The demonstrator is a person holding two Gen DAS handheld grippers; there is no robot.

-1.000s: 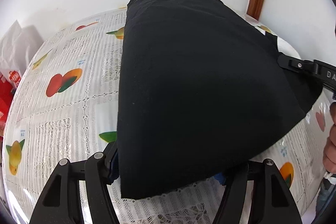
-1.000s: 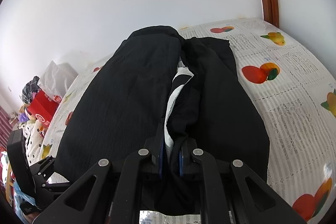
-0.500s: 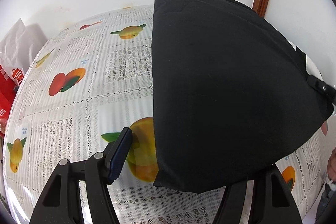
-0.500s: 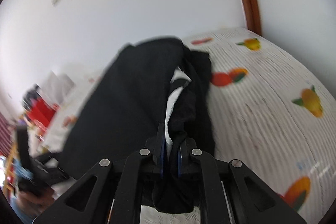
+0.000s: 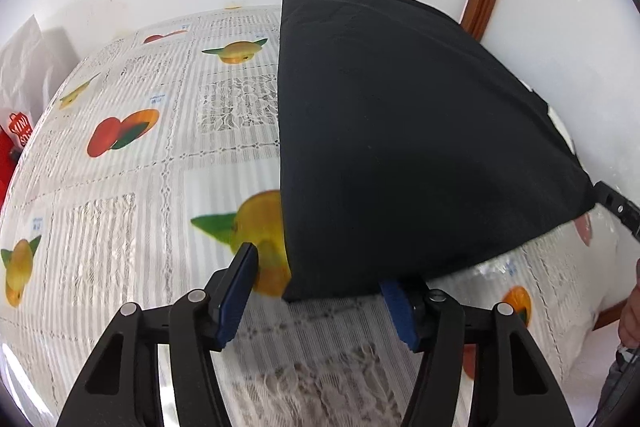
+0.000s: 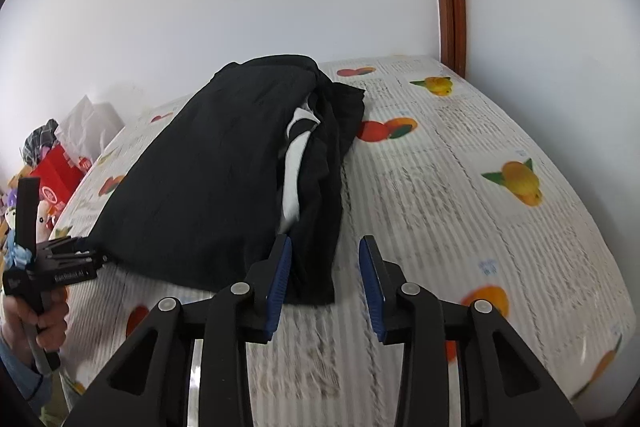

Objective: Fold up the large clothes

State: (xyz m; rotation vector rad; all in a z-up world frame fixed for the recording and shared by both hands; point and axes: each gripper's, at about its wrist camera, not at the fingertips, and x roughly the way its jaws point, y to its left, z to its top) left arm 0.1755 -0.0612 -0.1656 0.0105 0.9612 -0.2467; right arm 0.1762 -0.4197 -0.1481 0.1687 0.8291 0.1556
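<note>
The table (image 6: 500,227) fills the view, covered in a fruit-print lace cloth, and on it lies the folded black garment (image 6: 208,187), flat, a white strip showing at its folded edge. The right gripper (image 6: 324,283) has just been opening, jaws now parted with the garment's near corner between them, the pads off the cloth. The left gripper (image 5: 320,287), jaws just narrowed but apart, straddles the garment's near corner without pinching it. A hand (image 6: 44,319) holds the left gripper's handle.
</note>
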